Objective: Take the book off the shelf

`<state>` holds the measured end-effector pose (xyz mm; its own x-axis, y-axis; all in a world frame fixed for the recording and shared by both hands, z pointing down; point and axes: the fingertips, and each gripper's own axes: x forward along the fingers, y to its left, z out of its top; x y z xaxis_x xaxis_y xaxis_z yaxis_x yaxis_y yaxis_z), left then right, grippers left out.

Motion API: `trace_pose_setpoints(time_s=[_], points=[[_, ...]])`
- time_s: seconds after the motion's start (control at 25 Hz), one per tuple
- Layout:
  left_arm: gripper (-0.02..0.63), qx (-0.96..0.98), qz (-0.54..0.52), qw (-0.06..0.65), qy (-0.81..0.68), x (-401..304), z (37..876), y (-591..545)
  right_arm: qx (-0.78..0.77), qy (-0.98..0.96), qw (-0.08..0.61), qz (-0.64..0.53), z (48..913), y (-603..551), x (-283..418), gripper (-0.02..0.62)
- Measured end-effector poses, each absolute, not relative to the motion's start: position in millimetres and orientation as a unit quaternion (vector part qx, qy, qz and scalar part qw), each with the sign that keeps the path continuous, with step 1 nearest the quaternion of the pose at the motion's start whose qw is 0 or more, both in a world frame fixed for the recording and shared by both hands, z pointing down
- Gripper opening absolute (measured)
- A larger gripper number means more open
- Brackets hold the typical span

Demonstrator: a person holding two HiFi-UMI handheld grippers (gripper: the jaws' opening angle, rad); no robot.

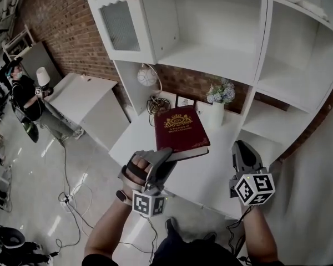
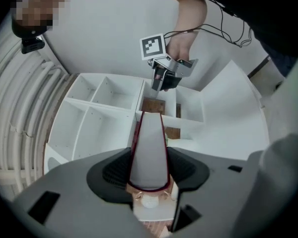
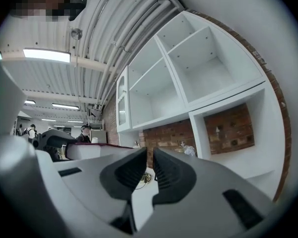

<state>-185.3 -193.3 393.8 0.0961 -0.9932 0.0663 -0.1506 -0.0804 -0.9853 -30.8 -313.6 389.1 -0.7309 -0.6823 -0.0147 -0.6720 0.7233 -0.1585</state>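
A dark red book point(image 1: 180, 129) with a gold crest lies flat in the air over the white desk point(image 1: 211, 173), below the shelf unit point(image 1: 211, 54). My left gripper point(image 1: 162, 160) is shut on its near edge. In the left gripper view the book's page block point(image 2: 150, 148) fills the gap between the jaws of the left gripper point(image 2: 150, 168). My right gripper point(image 1: 244, 151) hovers to the book's right and is apart from it. In its own view the right gripper point(image 3: 150, 168) shows only a narrow slit with nothing in it, and the book point(image 3: 97, 150) lies to its left.
A white vase of flowers point(image 1: 219, 101), small frames and a round lamp point(image 1: 147, 76) stand at the back of the desk. The cabinet's shelves look bare. A second person point(image 1: 22, 93) sits far left by another table. Cables point(image 1: 72, 198) lie on the floor.
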Motion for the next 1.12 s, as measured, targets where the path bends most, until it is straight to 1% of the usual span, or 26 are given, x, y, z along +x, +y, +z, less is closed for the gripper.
trace_pose_setpoints(time_s=[0.2, 0.6, 0.84, 1.12], points=[[0.224, -0.596, -0.463, 0.426, 0.499, -231.6, 430.7, -202.4, -0.369, 0.927, 0.022, -0.071, 397.6, -312.7, -60.3, 0.034], [0.222, -0.642, -0.467, 0.361, 0.489, -296.4, 519.3, -230.3, -0.406, 0.911, -0.02, -0.063, 415.4, -316.9, -82.2, 0.032], [0.222, -0.668, -0.471, 0.33, 0.472, -324.4, 575.1, -252.0, -0.424, 0.902, -0.04, -0.071, 429.9, -318.6, -97.2, 0.032], [0.222, -0.692, -0.465, 0.317, 0.452, -341.1, 614.7, -262.5, -0.436, 0.895, -0.057, -0.072, 443.0, -325.7, -123.8, 0.032]])
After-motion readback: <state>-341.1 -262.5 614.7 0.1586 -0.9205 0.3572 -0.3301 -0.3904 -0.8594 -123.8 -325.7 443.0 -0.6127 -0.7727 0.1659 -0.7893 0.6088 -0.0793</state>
